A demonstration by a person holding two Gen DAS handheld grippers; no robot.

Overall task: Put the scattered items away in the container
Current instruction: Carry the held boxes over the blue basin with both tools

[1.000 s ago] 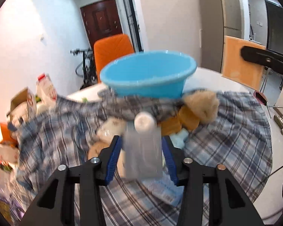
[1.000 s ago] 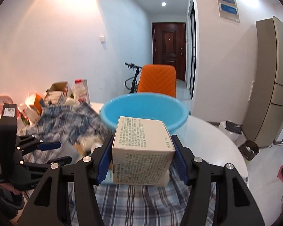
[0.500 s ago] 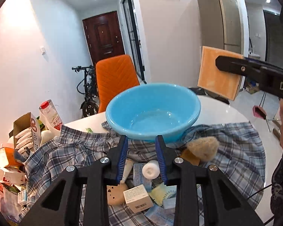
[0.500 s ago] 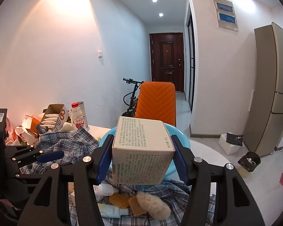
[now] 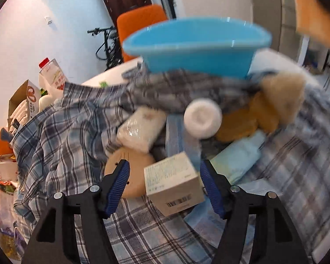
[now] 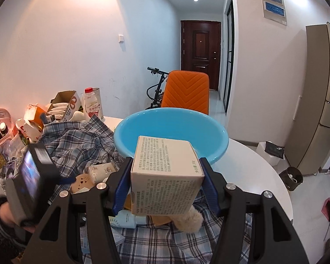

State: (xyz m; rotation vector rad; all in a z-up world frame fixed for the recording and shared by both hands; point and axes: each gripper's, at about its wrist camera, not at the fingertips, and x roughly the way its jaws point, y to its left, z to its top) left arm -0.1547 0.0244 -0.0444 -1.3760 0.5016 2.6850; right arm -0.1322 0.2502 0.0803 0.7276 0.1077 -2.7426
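A blue basin (image 5: 198,46) (image 6: 171,132) stands on a plaid cloth (image 5: 77,127) on the round table. My left gripper (image 5: 165,184) is open, its jaws on either side of a small cream box (image 5: 173,187) that lies on the cloth among a white roll (image 5: 202,118), a wrapped white packet (image 5: 140,127), a tan round toy (image 5: 129,165), orange sponges (image 5: 248,121) and a pale blue tube (image 5: 237,156). My right gripper (image 6: 165,187) is shut on a larger cream box (image 6: 165,171), held above the cloth just in front of the basin.
An orange chair (image 6: 184,92) and a bicycle (image 6: 154,88) stand behind the table. Cartons, a milk bottle (image 6: 92,103) and bags crowd the table's left side. The left hand-held gripper (image 6: 30,180) shows at the left of the right wrist view. A fridge (image 6: 319,99) stands at right.
My left gripper dropped from above the basin down to the pile and opened wide around the small box. My right gripper with its box lowered a little toward the basin.
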